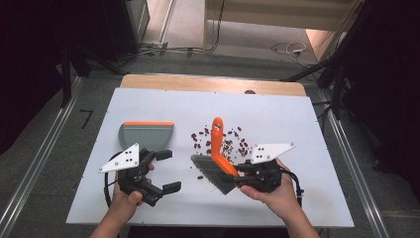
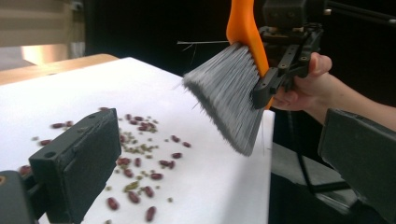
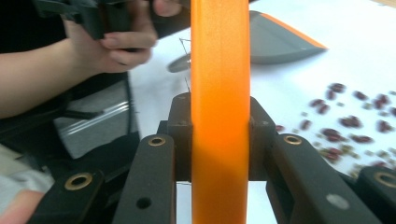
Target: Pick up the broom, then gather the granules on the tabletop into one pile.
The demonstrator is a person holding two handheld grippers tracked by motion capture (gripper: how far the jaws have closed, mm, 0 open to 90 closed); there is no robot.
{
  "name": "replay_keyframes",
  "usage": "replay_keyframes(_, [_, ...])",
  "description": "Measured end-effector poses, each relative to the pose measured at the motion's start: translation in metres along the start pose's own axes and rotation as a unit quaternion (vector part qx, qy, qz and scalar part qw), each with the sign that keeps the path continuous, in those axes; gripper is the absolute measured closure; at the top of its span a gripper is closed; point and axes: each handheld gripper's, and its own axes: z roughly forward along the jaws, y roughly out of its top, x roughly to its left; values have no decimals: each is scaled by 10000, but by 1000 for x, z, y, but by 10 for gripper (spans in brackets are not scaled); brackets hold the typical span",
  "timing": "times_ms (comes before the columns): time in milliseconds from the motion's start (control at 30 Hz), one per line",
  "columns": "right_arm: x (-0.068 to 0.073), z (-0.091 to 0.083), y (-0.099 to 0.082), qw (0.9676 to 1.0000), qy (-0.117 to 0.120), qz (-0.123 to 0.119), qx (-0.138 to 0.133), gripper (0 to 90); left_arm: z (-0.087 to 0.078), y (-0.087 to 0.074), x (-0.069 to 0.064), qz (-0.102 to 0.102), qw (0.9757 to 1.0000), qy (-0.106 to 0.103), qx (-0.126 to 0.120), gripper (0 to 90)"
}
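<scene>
One brush (image 1: 218, 153) clamped in the right hand-held gripper (image 1: 246, 174), one dustpan (image 1: 146, 135), left hand-held gripper (image 1: 167, 171) open, empty

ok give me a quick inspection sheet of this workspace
surface: white board on a wooden table
job's things: orange-handled brush held over scattered beans; grey dustpan lying flat, apart from the beans
clutter: nothing seen
grippers: right gripper shut on the brush handle; left gripper open, nothing between its jaws
cables: one trails from the left gripper; white cable on the floor beyond
surroundings: grey floor, metal rails
</scene>
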Motion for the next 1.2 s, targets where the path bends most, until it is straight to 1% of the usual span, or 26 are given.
replay_keyframes(67, [-3, -2, -1, 9999, -134, 37, 19, 685, -3, -2, 2, 20, 9999, 130, -33, 2])
replay_keyframes(133, [-7, -4, -2, 9996, -268, 90, -6, 685, -6, -3, 4, 11, 9997, 217, -55, 2])
replay_keyframes(167, [-9, -7, -3, 9990, -428, 129, 16, 685, -8, -4, 5, 29, 9996, 283, -63, 2])
replay_keyframes(267, [-13, -9, -5, 9987, -474, 194, -16, 685, -12, -8, 8, 25, 9991, 412, -46, 2])
replay_keyframes(333, [-15, -10, -6, 9978, -627, 213, 2, 685, -14, -11, 8, 30, 9988, 483, -33, 2])
replay_keyframes(400, [-18, -13, -7, 9967, -778, 232, 9, 685, -16, -14, 9, 112, 9981, 603, 41, 2])
replay_keyframes(433, [-19, -14, -7, 9959, -870, 235, 25, 684, -17, -15, 9, 133, 9979, 637, 41, 2])
replay_keyframes(533, [-22, -19, -6, 9928, -1165, 258, 129, 685, -23, -17, 12, 70, 9976, 687, -11, 2])
replay_keyframes(633, [-30, -23, -6, 9905, -1322, 364, 134, 685, -29, -19, 16, 1, 9968, 794, -57, 1])
replay_keyframes(667, [-33, -25, -5, 9893, -1402, 376, 142, 685, -31, -20, 17, 1, 9963, 852, -51, 2])
replay_keyframes(700, [-40, -29, -5, 9871, -1532, 442, 127, 684, -32, -22, 19, -11, 9956, 936, -61, 1])
replay_keyframes(733, [-40, -29, -5, 9871, -1532, 442, 127, 684, -34, -23, 21, -28, 9952, 978, -61, 1])
replay_keyframes(767, [-43, -31, -4, 9859, -1604, 462, 150, 685, -35, -25, 23, -51, 9949, 1001, -74, 1])
replay_keyframes(800, [-51, -34, -1, 9816, -1829, 484, 261, 684, -36, -26, 24, -68, 9941, 1076, -96, 1])
replay_keyframes(833, [-55, -36, 1, 9797, -1918, 474, 325, 684, -37, -27, 25, -29, 9934, 1146, -87, 2])
replay_keyframes(867, [-55, -36, 1, 9797, -1918, 474, 325, 684, -38, -28, 25, -25, 9928, 1192, -101, 2])
replay_keyframes(933, [-64, -37, 5, 9745, -2143, 452, 478, 685, -39, -28, 25, 105, 9908, 1344, -73, 2])
replay_keyframes(967, [-68, -38, 6, 9724, -2230, 433, 534, 685, -39, -28, 25, 138, 9903, 1384, -74, 2])
replay_keyframes(1000, [-77, -38, 9, 9681, -2385, 409, 647, 685, -40, -29, 26, 154, 9902, 1387, -82, 2])
replay_keyframes(1033, [-77, -38, 9, 9681, -2385, 409, 647, 685, -40, -29, 25, 185, 9896, 1427, -71, 2])
replay_keyframes(1067, [-86, -36, 10, 9621, -2576, 404, 799, 684, -40, -29, 25, 215, 9889, 1471, -67, 2])
replay_keyframes(1100, [-86, -36, 10, 9621, -2576, 404, 799, 684, -41, -30, 25, 216, 9885, 1492, -67, 2])
replay_keyframes(1133, [-90, -34, 11, 9597, -2644, 376, 880, 684, -41, -30, 25, 203, 9884, 1503, -72, 2])
replay_keyframes(1167, [-95, -32, 12, 9569, -2710, 412, 956, 685, -41, -31, 25, 207, 9882, 1515, -74, 2])
replay_keyframes(1200, [-100, -30, 12, 9537, -2792, 386, 1048, 684, -41, -32, 25, 208, 9878, 1539, -69, 2])
